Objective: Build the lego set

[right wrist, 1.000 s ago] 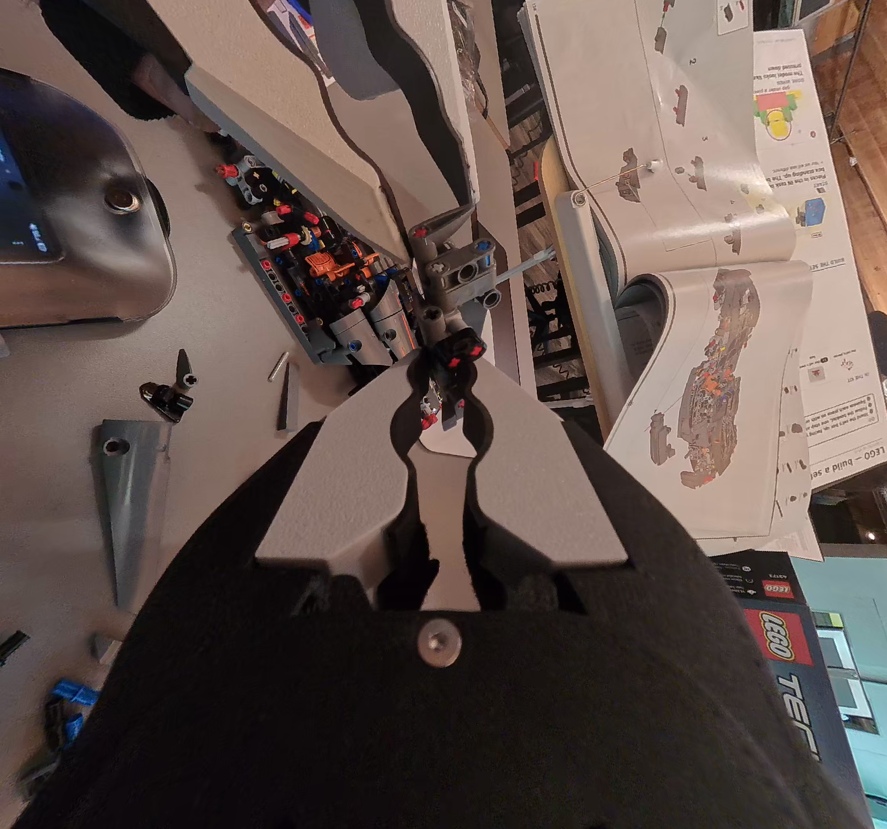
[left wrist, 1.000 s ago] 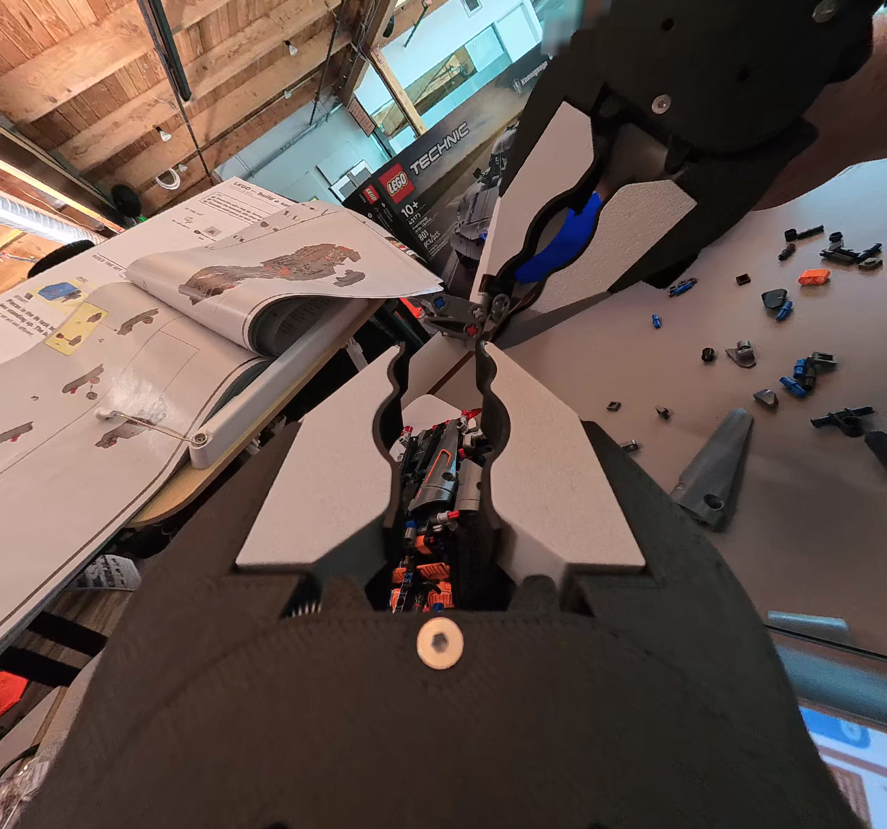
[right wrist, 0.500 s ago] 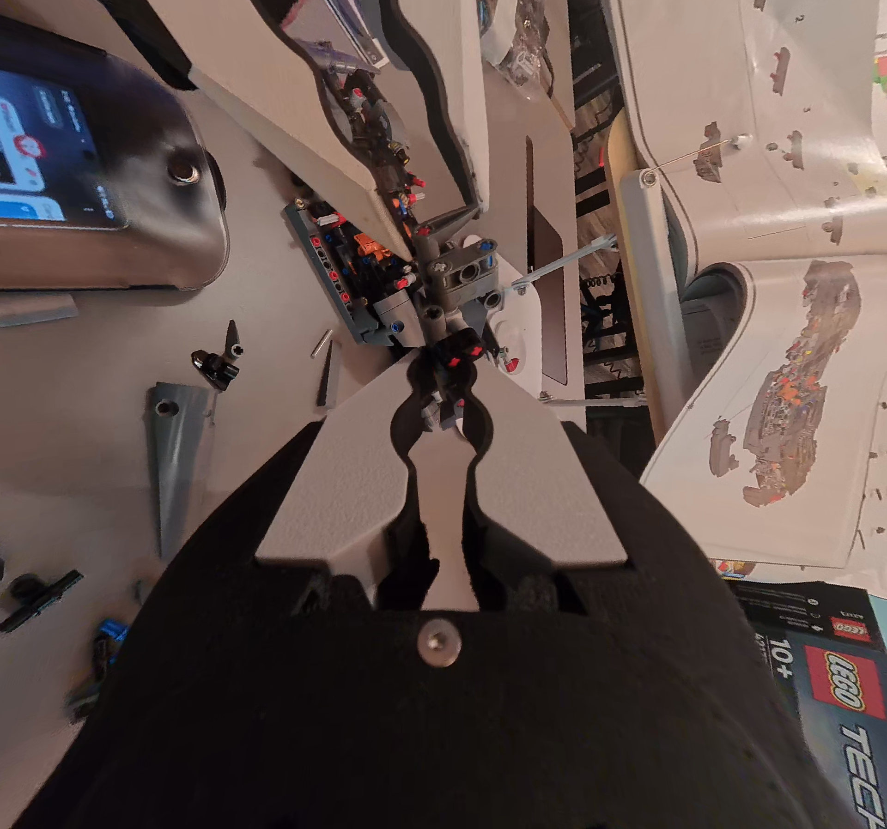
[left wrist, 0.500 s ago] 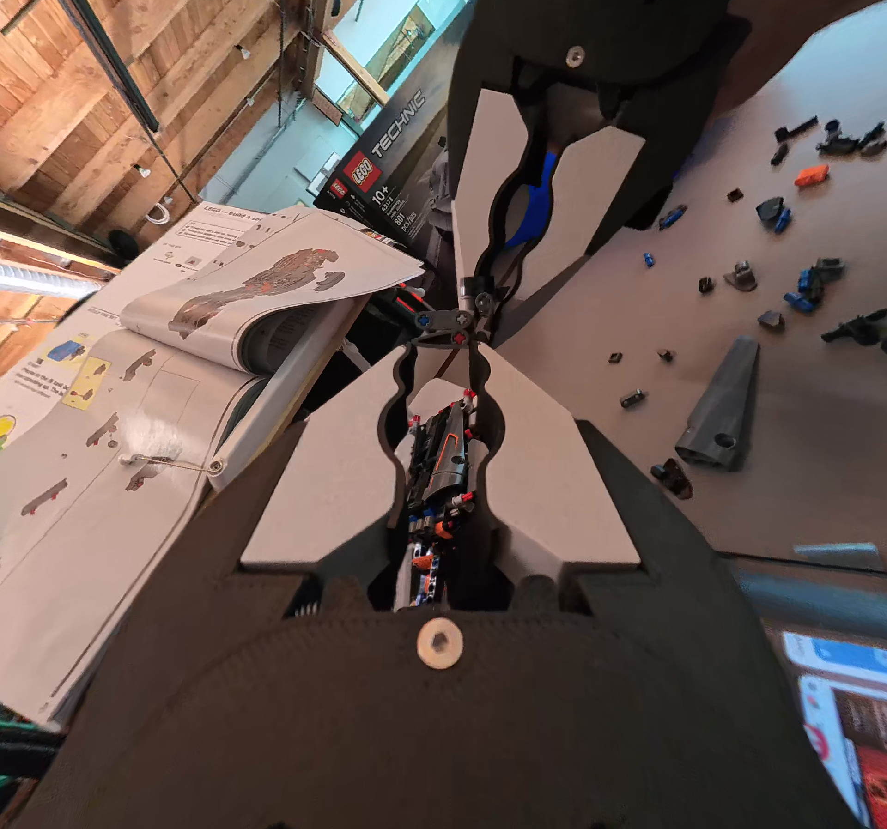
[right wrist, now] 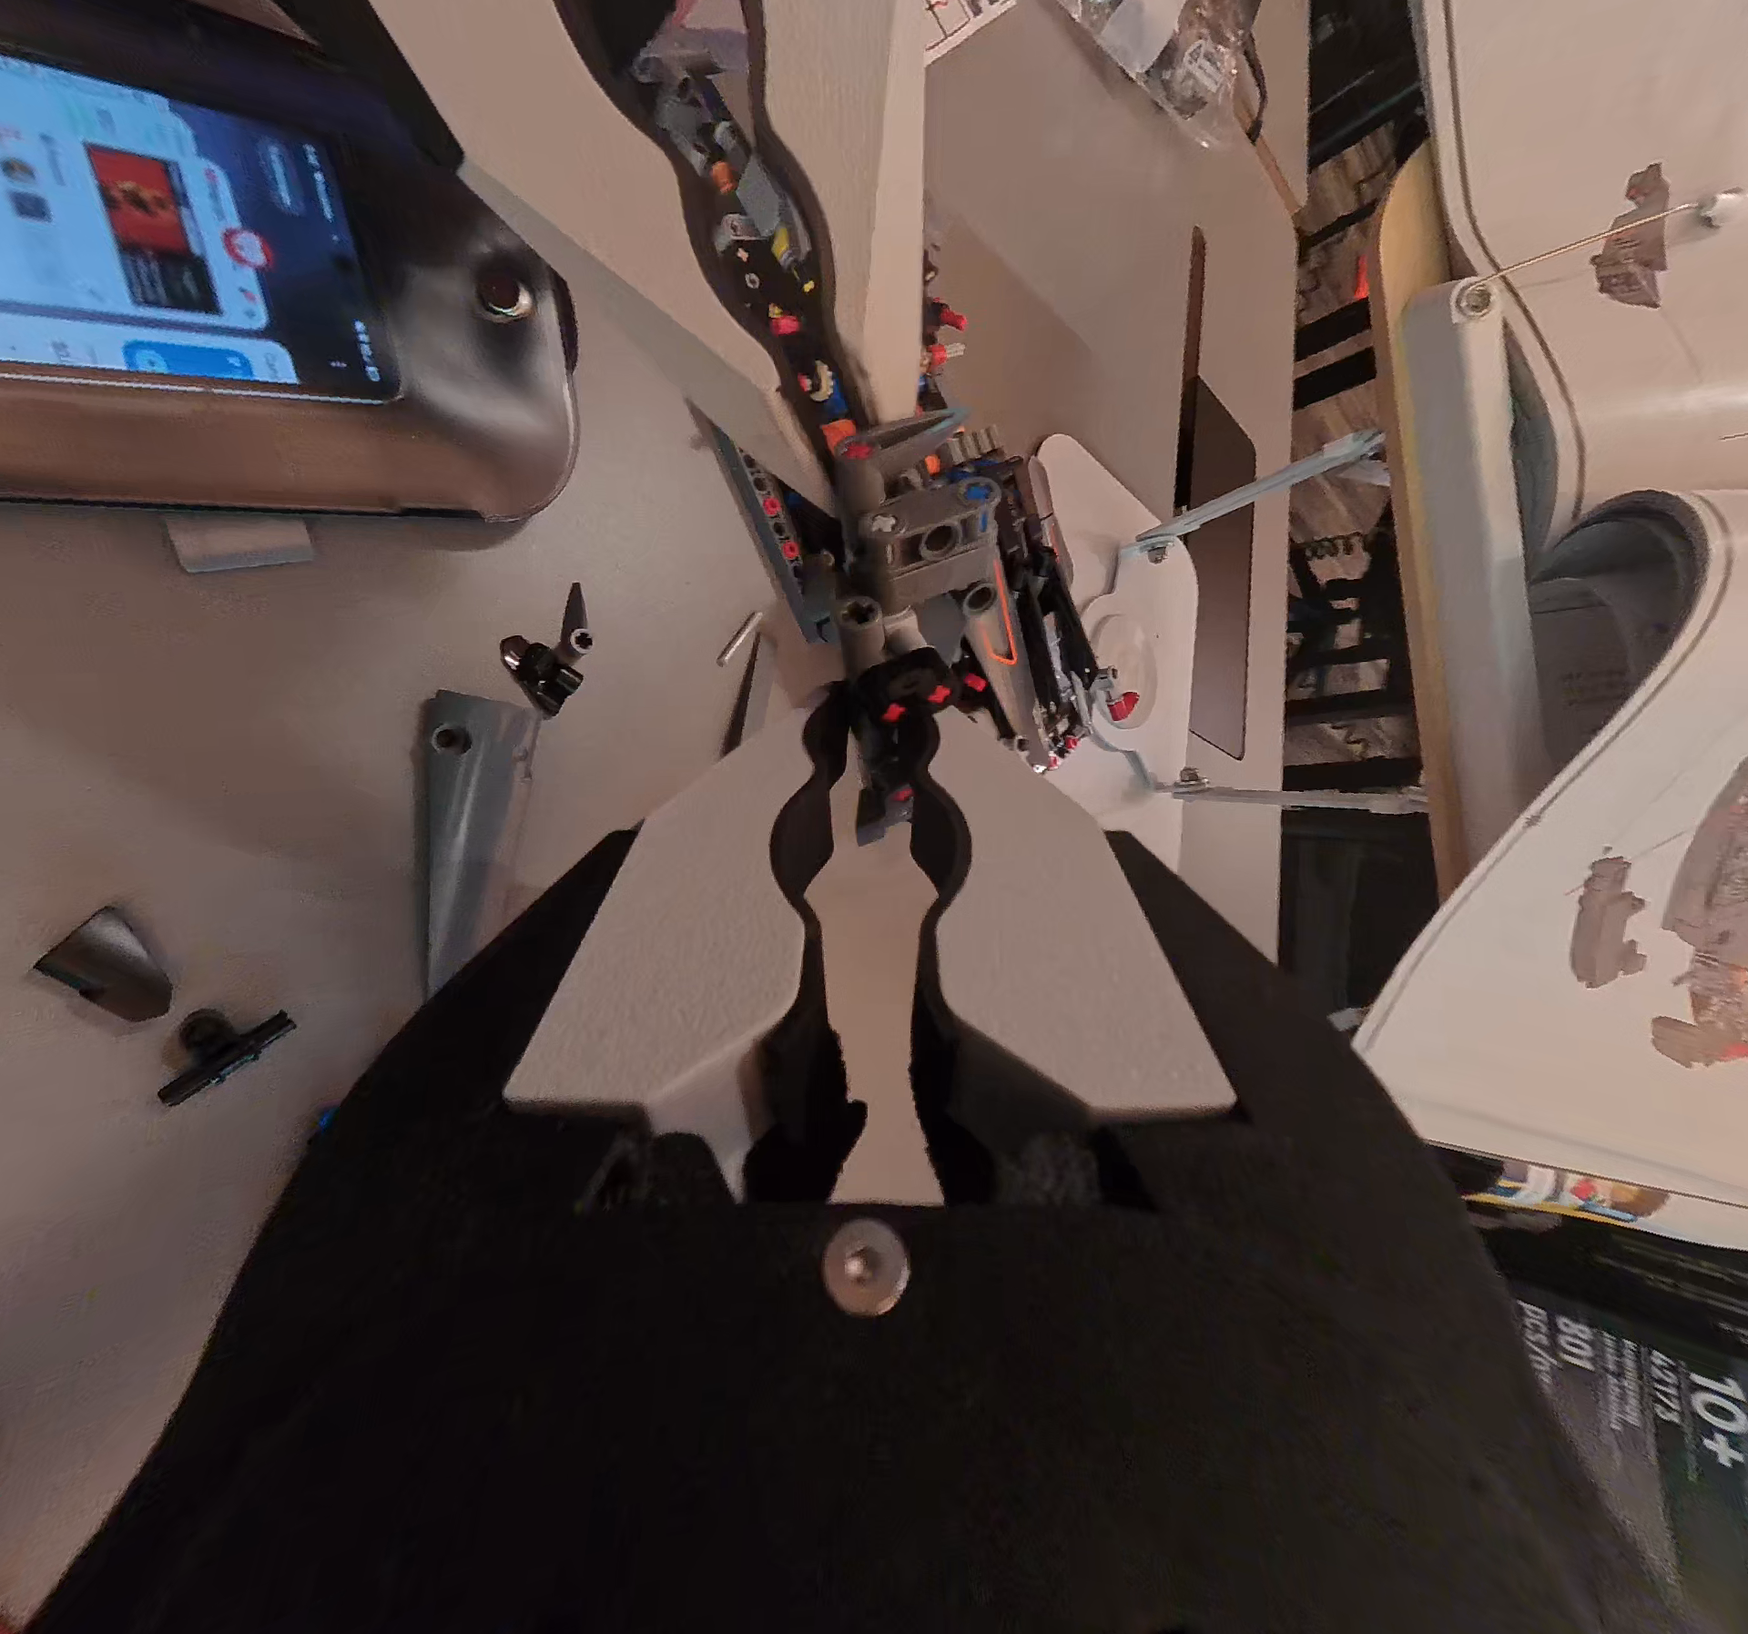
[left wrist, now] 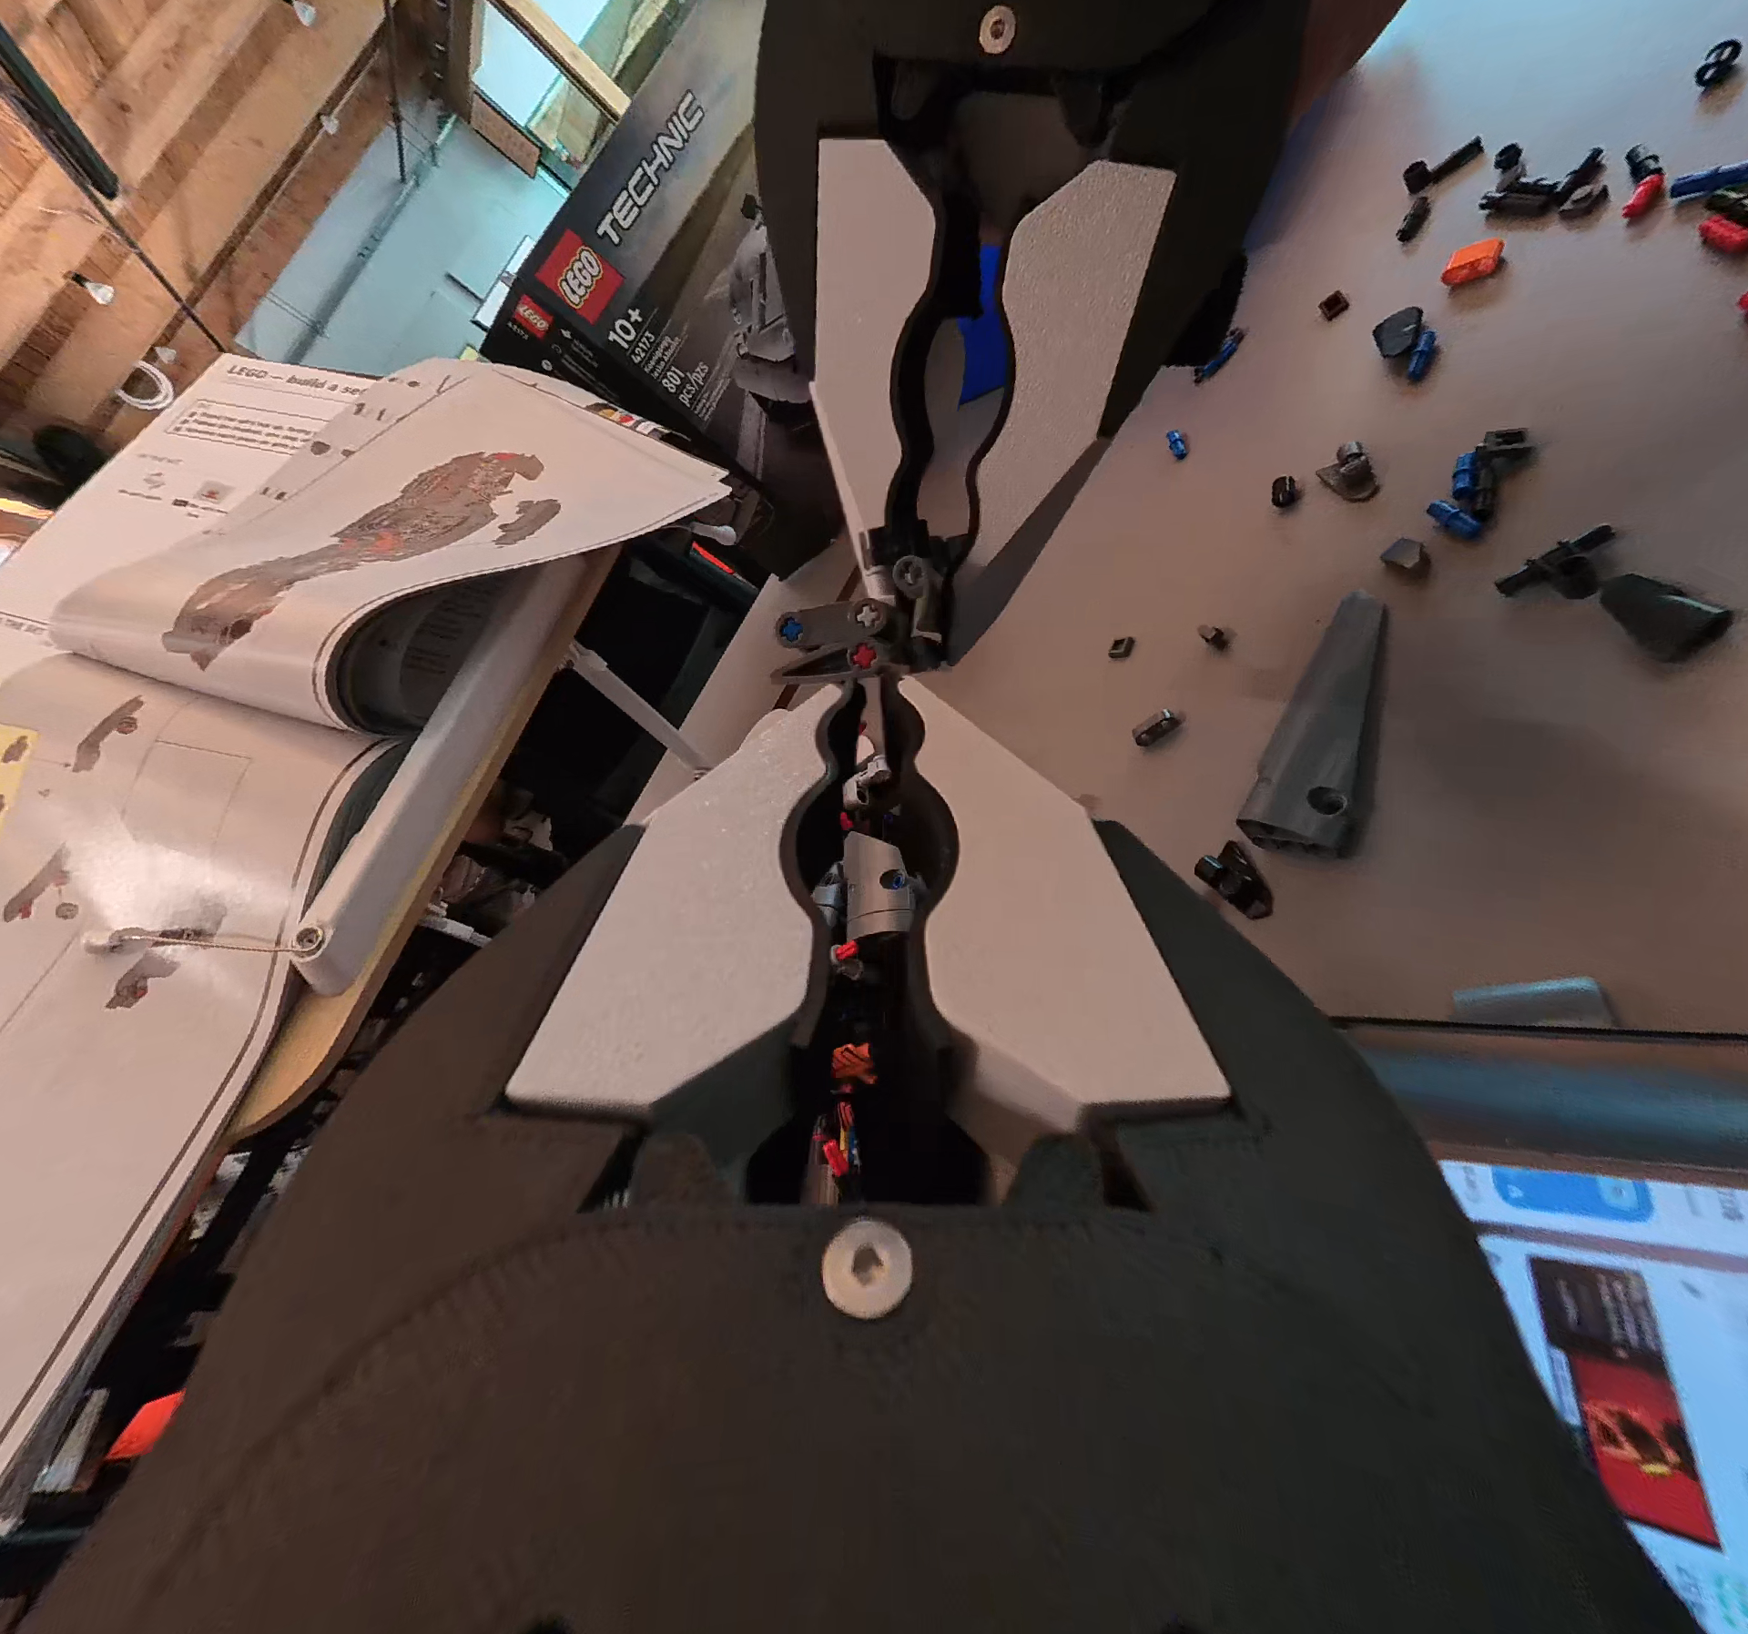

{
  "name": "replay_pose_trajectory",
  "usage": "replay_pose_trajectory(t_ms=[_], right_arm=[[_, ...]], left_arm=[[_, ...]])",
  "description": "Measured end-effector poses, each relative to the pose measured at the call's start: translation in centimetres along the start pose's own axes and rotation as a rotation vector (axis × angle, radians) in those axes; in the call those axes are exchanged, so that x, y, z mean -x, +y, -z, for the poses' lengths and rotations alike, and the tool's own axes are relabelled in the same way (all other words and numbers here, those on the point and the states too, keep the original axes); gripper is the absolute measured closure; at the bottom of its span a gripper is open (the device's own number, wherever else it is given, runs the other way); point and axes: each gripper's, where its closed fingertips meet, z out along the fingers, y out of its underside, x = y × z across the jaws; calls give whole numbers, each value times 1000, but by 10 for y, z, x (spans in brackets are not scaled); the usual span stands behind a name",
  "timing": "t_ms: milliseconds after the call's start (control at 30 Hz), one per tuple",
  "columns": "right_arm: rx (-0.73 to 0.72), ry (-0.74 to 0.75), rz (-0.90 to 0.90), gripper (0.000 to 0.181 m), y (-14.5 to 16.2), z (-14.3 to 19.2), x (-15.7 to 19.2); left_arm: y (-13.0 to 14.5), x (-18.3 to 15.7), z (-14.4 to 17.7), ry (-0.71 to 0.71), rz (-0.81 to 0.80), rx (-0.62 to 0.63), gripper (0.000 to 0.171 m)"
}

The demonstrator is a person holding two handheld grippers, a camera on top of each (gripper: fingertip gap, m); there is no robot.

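Note:
My left gripper (left wrist: 870, 709) is shut on the part-built lego model (left wrist: 875, 898), a grey, black and orange chassis that runs edge-on between its fingers. My right gripper (left wrist: 913, 548) faces it tip to tip and is shut on a small grey and black sub-assembly (left wrist: 842, 633) with red and blue pins. In the right wrist view, my right gripper (right wrist: 884, 728) holds that sub-assembly (right wrist: 932, 539) against the end of the model (right wrist: 1031, 643). The left gripper (right wrist: 851, 416) comes in from above. The joint between the two is hidden by the parts.
An open instruction booklet (left wrist: 284, 548) on a stand and the dark set box (left wrist: 643, 246) are at the left. Loose small pieces (left wrist: 1466, 482) and a grey wedge panel (left wrist: 1315, 737) lie on the table at the right. A lit phone (right wrist: 189, 246) stands near the left gripper. My hands' fingertips stand some 4 centimeters from each other. The lit phone (right wrist: 189, 246) is about equally far from each gripper, around 15 centimeters.
Both grippers have turned so that they face each other tip to tip. The model now sits edge-on in the left fingers, which have narrowed. The sub-assembly stays at the model's end.

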Motion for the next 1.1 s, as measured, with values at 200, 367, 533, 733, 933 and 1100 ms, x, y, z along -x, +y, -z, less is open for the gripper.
replay_pose_trajectory(t_ms=[200,367,533,733,933,1100], right_arm=[[25,-104,-11,174,6,-5,17],[28,-171,-37,174,8,-5,26],[-10,-190,-88,173,4,-2,24],[-50,-173,-123,171,-1,0,18],[-84,-94,-152,156,-4,3,2],[-100,-43,-153,147,-8,5,-6]], left_arm=[[3,-5,-1,21,-33,22,136],[5,-19,-8,77,-42,49,142],[2,-15,-6,82,28,20,146],[1,-9,-5,89,140,-21,146],[0,2,-5,101,312,-70,147],[-3,11,-4,127,501,-130,147]])
